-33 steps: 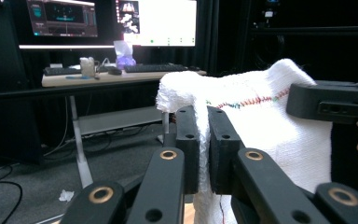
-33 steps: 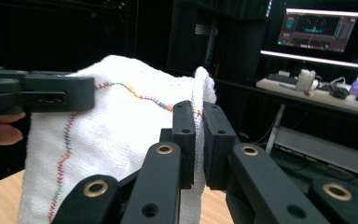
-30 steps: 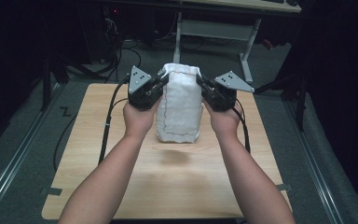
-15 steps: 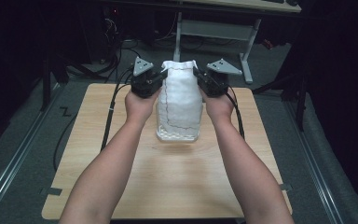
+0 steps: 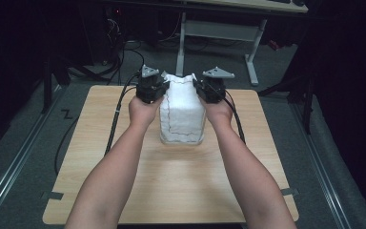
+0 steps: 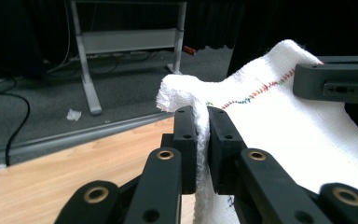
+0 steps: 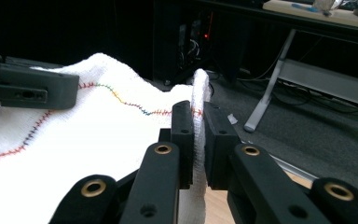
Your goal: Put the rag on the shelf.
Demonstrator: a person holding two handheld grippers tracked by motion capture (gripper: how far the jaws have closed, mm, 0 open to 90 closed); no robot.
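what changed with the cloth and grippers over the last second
Both grippers, the left gripper and the right gripper, carried the white cloth a little farther from the person along the wooden table, and the two drew slightly closer together, so the cloth hangs narrower. Nothing was released or newly grasped: each gripper stays shut on a top corner, and the cloth's lower edge still rests on the table.

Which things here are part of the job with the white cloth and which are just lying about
In the job:
- white cloth with coloured stitching
- left gripper, shut on one upper corner
- right gripper, shut on the other
- wooden table under the cloth

Lying about:
- desk frame on the floor beyond
- scrap of paper on the carpet
- strips of tape by the table's near corners
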